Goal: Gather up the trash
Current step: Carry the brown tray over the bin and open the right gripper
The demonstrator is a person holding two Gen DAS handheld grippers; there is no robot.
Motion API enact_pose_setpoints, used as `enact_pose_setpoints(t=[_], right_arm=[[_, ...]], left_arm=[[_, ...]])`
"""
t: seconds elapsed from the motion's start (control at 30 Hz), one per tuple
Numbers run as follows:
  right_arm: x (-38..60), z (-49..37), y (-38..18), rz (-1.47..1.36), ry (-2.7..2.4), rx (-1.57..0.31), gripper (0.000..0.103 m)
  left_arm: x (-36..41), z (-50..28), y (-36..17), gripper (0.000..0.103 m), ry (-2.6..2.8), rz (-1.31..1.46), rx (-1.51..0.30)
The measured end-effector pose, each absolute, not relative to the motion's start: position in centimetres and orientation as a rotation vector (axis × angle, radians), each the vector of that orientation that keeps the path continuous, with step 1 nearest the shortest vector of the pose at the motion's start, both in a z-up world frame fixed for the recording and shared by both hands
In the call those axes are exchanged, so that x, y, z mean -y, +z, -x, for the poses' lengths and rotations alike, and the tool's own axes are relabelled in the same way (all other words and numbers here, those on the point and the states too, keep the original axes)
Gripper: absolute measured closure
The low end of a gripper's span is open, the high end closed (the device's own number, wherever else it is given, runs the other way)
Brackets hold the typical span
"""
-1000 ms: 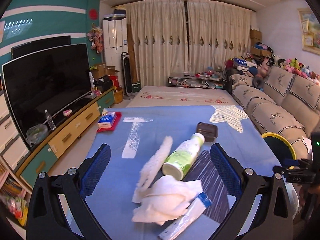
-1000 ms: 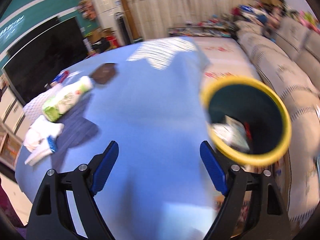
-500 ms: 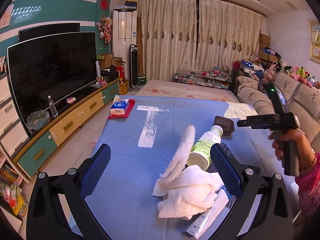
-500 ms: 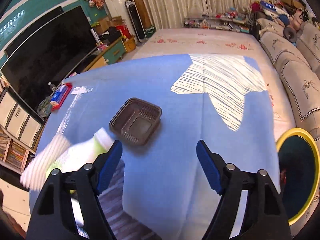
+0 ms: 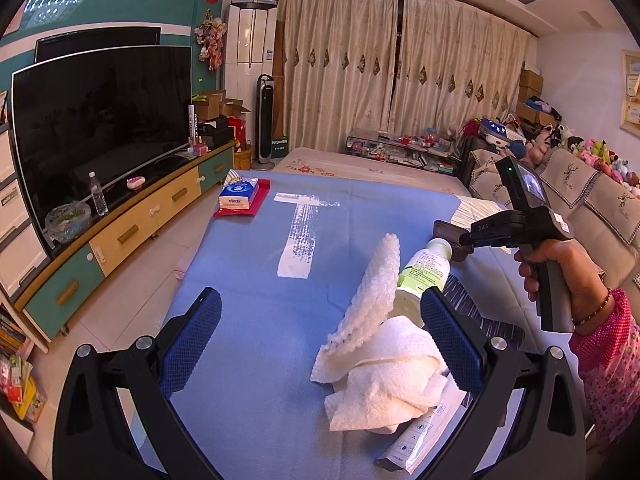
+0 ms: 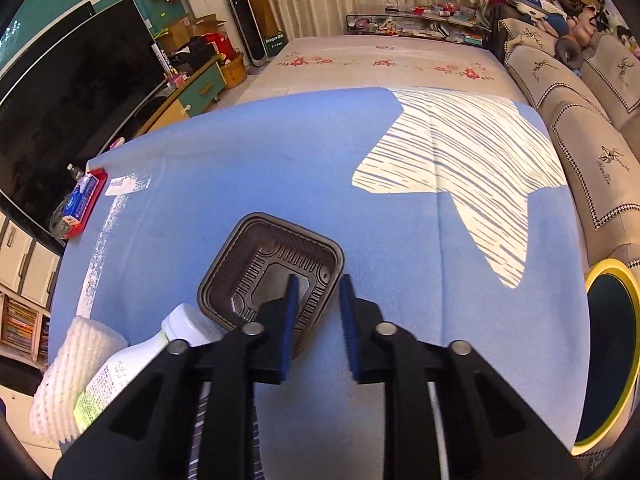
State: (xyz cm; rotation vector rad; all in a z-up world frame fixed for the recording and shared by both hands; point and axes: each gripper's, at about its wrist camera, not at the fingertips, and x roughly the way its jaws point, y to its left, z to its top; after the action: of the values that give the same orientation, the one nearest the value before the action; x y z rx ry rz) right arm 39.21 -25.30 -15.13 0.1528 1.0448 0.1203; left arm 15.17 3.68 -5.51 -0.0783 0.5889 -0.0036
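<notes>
A brown plastic tray (image 6: 256, 256) lies on the blue table (image 6: 280, 160). My right gripper (image 6: 318, 280) straddles its near right wall, one finger inside and one outside, and its jaws are closing on that wall. In the left wrist view a hand (image 5: 560, 268) holds that gripper over the tray (image 5: 444, 230). My left gripper (image 5: 320, 300) hovers open above the table with nothing in its grip. Just ahead of it lie a crumpled white paper towel (image 5: 392, 376), a white foam net (image 5: 380, 276), a green-labelled white bottle (image 5: 424, 270) and a flat white wrapper (image 5: 416, 440).
A dark bin with a yellow rim (image 6: 608, 360) stands off the table's right edge, beside the sofa (image 6: 592, 152). A tissue pack on a red mat (image 5: 238, 196) sits at the far left corner. A TV on a low cabinet (image 5: 100, 128) lines the left wall.
My right gripper swung left from above the bin to the brown tray and its jaws narrowed around the tray wall. My left gripper drifted forward and sank a little.
</notes>
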Motion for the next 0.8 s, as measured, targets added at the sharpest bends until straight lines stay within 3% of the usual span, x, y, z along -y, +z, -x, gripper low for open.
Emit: enact_pose_setpoints(t=[0.13, 0.8], right_arm=[[26.0, -39.1, -15.0, -0.169, 0.106, -1.018, 0.098], [38.9, -32.2, -10.7, -0.288, -0.011, -0.845, 0.099]], left_arm=[[-3.4, -15.1, -5.4, 0.005, -0.011, 0.077, -0.587], [1.0, -14.7, -4.9, 0.005, -0.087, 0.018, -0.587]])
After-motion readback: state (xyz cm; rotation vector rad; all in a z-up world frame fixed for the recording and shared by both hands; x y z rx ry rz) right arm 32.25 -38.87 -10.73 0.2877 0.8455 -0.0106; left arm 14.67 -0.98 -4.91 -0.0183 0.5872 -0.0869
